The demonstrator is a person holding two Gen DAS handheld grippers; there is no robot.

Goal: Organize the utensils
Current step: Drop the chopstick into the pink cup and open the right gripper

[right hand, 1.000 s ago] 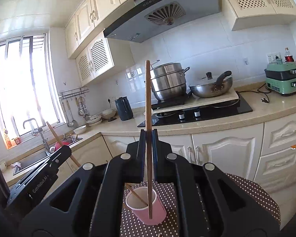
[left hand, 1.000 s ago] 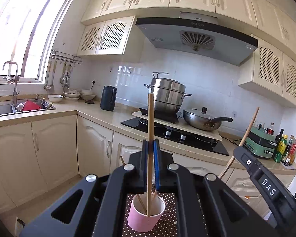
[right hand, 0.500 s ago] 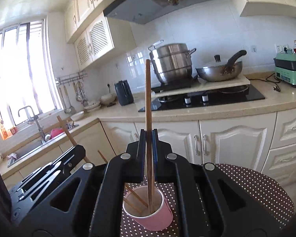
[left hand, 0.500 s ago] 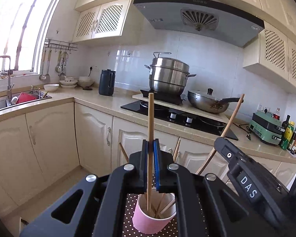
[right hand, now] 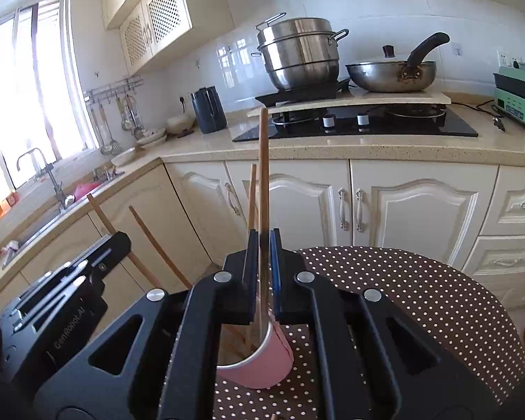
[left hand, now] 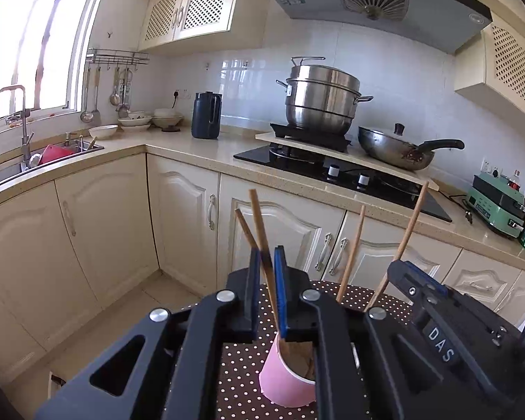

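Apparently both grippers are finishing: the left gripper (left hand: 266, 280), slightly spread, is letting one chopstick (left hand: 260, 234) lean toward 11 o'clock in the pink cup (left hand: 287, 381), while the right gripper (right hand: 263, 266) is pinching another chopstick (right hand: 263, 175) upright over the cup

matt wooden chopsticks (left hand: 259, 220), pink paper cup (left hand: 283, 381), dotted cloth (right hand: 402, 280).

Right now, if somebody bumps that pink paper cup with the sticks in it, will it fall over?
Probably, yes. The pink paper cup looks thin and light, and in the right wrist view it already seems tilted on the dotted tablecloth. The long wooden chopsticks lean outward well above its rim, so their weight likely sits high. A bump from the right gripper could likely tip it.
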